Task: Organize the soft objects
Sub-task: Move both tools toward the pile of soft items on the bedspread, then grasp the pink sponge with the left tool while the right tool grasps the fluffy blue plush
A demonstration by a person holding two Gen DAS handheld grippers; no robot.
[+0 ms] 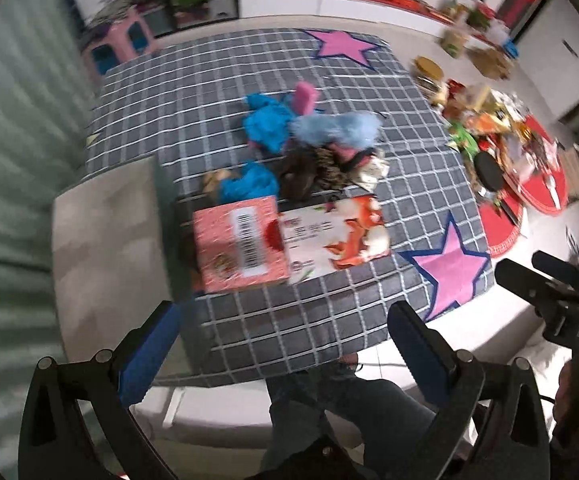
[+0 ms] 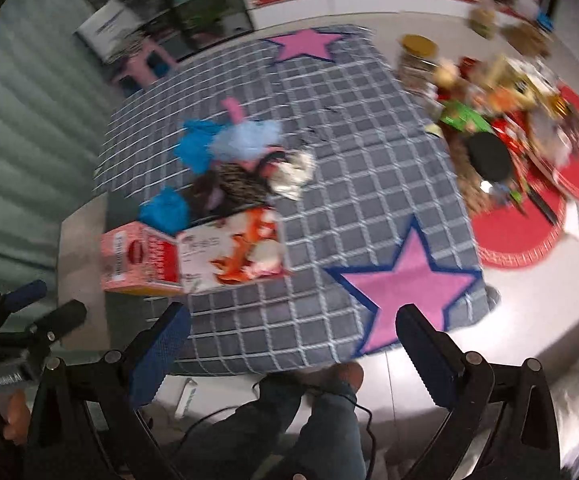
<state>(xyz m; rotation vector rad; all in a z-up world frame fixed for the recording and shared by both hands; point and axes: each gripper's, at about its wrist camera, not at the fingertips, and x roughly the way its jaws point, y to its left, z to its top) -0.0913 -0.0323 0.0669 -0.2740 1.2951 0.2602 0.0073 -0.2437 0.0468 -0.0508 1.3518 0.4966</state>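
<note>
A heap of soft things lies mid-table on a grey checked cloth (image 1: 349, 80): bright blue fabric (image 1: 267, 126), a fluffy light-blue piece (image 1: 337, 128), a pink piece (image 1: 305, 96), brown and leopard-print items (image 1: 313, 168), and another blue wad (image 1: 249, 186). In front of the heap stands an open pink carton (image 1: 241, 244) with its printed flap (image 1: 337, 236) folded down. My left gripper (image 1: 285, 344) hovers open above the near table edge, well short of the carton. My right gripper (image 2: 293, 348) is open too, over the near cloth edge beside a pink star (image 2: 401, 284).
Jars, packets and red round mats (image 2: 517, 236) crowd the table's right side. A pink stool (image 1: 117, 46) stands beyond the far left corner. A pale block (image 1: 105, 248) lies left of the carton. The person's legs (image 2: 289, 420) show below the table edge.
</note>
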